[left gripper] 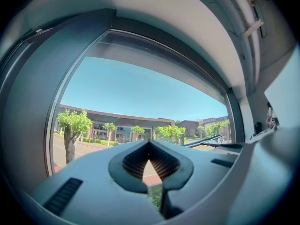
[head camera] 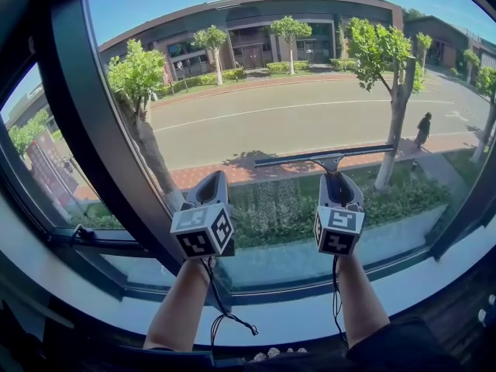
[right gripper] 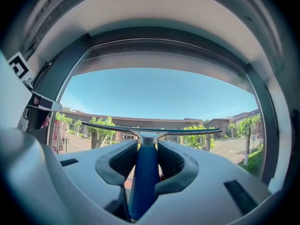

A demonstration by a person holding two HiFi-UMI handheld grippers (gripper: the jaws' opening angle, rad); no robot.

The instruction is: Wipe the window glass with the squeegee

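While the right gripper (right gripper: 147, 146) pinches the blue handle of the squeegee (right gripper: 144, 182) tightly between its fingers, the tool stands upright ahead of it. Its long blade lies roughly level across the lower middle of the window glass (head camera: 294, 84), though the views do not settle whether the blade touches the pane. The left gripper (head camera: 211, 180) is raised beside it at about the same height, apart from the squeegee. Its fingers are pressed together at the tips with nothing between them. It sits just right of the dark window frame (head camera: 89, 130) that slants down the left of the head view. Both forearms reach up over the pale sill (head camera: 294, 320). A road (head camera: 310, 118) and a long low building (head camera: 256, 29) show through the glass.
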